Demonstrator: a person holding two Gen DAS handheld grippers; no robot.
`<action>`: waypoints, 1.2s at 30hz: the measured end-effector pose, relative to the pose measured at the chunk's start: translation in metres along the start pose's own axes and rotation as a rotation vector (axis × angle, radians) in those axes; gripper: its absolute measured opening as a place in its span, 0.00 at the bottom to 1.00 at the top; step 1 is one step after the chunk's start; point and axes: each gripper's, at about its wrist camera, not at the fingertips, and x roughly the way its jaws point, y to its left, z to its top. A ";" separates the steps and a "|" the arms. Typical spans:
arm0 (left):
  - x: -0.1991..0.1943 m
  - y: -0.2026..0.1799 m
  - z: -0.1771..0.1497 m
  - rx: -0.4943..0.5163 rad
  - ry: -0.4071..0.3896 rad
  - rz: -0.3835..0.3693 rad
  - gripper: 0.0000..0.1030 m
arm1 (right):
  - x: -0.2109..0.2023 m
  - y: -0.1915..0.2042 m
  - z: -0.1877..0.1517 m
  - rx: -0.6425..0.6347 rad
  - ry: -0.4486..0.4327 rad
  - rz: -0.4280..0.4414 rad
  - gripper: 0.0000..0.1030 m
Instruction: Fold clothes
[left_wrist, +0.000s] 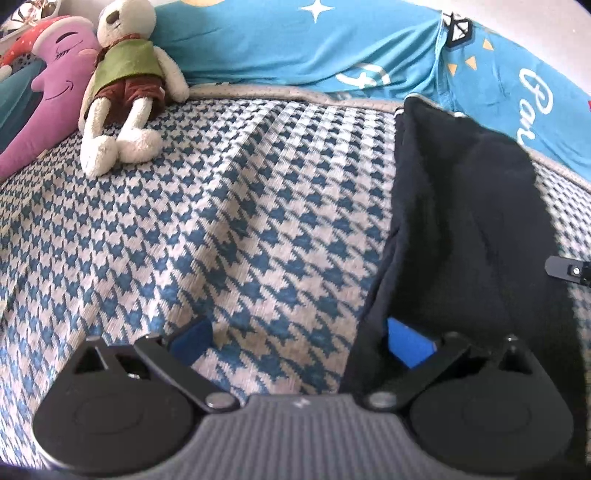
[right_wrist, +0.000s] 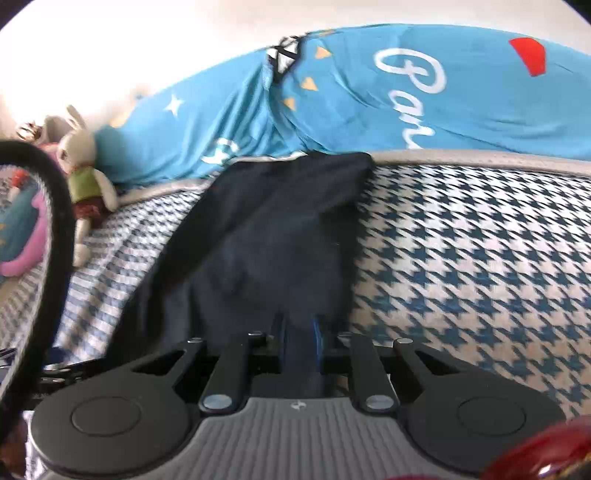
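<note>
**Dark garment pinched at one end, much of it out of view**

The near end of the dark garment (right_wrist: 273, 236) disappears between the blue pads of the right gripper (right_wrist: 301, 343), so its edge there cannot be seen; the fingers stand nearly together, clamped on the cloth. In the left wrist view the garment's lower part runs behind the gripper body and off the right side. Only a black tip of the right gripper (left_wrist: 569, 271) shows there, at the right edge. A curved black band at the left of the right wrist view is too blurred to identify.

The garment (left_wrist: 465, 221) is navy to black, plain, lying as a long creased strip on the houndstooth cover (left_wrist: 240, 229), its far end touching the blue printed bedding (left_wrist: 295, 44).

The left gripper (left_wrist: 299, 341) has its fingers spread wide, the right pad just at the garment's edge, the left over bare cover. A stuffed rabbit (left_wrist: 125, 85) lies well apart, beside a purple plush (left_wrist: 48, 96).
</note>
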 end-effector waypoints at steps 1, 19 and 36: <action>-0.003 -0.003 0.001 0.011 -0.023 -0.009 1.00 | 0.000 0.001 0.001 0.000 -0.004 0.003 0.15; 0.031 -0.030 0.033 -0.004 -0.050 0.019 1.00 | 0.040 0.027 0.010 -0.023 0.018 0.072 0.15; 0.044 -0.025 0.035 -0.010 -0.011 0.037 1.00 | 0.045 -0.003 0.020 0.082 -0.022 0.003 0.04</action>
